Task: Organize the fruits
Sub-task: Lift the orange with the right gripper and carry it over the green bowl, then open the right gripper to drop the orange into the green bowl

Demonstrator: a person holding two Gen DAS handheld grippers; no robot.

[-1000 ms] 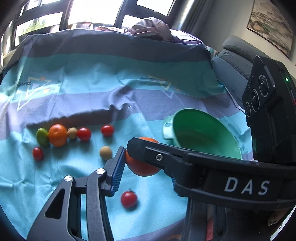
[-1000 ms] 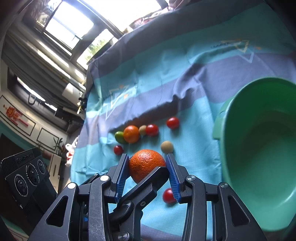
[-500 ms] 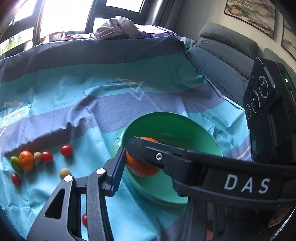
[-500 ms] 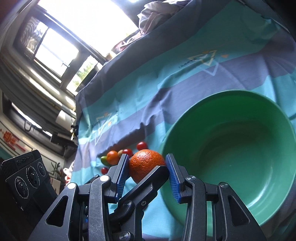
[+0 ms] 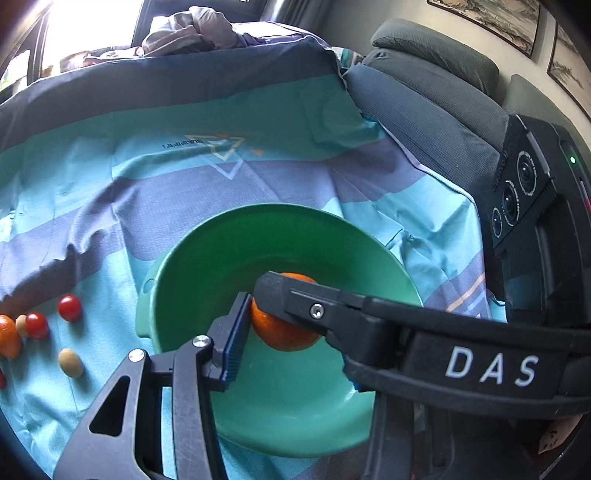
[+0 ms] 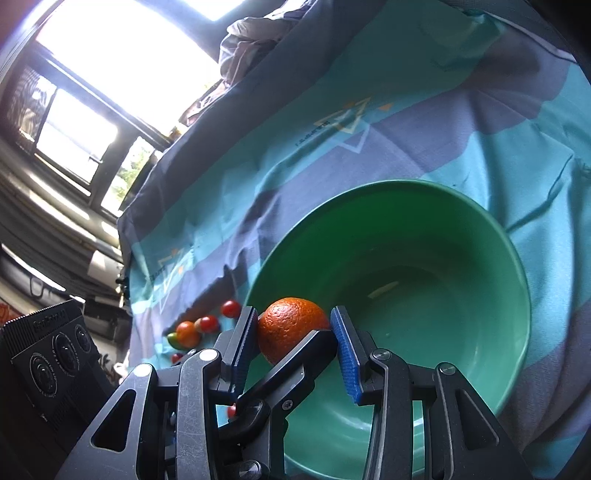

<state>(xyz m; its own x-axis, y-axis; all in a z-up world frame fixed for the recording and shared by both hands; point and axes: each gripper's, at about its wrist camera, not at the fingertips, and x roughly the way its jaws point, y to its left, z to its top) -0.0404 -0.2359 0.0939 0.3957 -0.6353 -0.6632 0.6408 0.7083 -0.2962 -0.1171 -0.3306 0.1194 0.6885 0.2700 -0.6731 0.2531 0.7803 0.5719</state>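
An orange (image 6: pixel 291 326) sits between the blue pads of my right gripper (image 6: pixel 295 338), held over the near left rim of a green bowl (image 6: pixel 436 236). It also shows in the left wrist view (image 5: pixel 284 330), between the left gripper's one visible blue pad and the black finger of the other gripper that crosses in front. My left gripper (image 5: pixel 280 325) stays beside the same orange over the bowl (image 5: pixel 207 266). The left gripper's second finger is hidden. Several small fruits (image 5: pixel 68 308) lie on the cloth at the left.
A blue and purple striped cloth (image 5: pixel 221 184) covers the table. A grey sofa (image 5: pixel 424 107) stands at the right. Crumpled clothing (image 5: pixel 192 31) lies at the far edge under bright windows. A tan fruit (image 5: pixel 70 363) lies near the bowl's left side.
Both grippers have moved right with the orange, from above the cloth beside the loose fruits to above the green bowl. The loose fruits have stayed in place.
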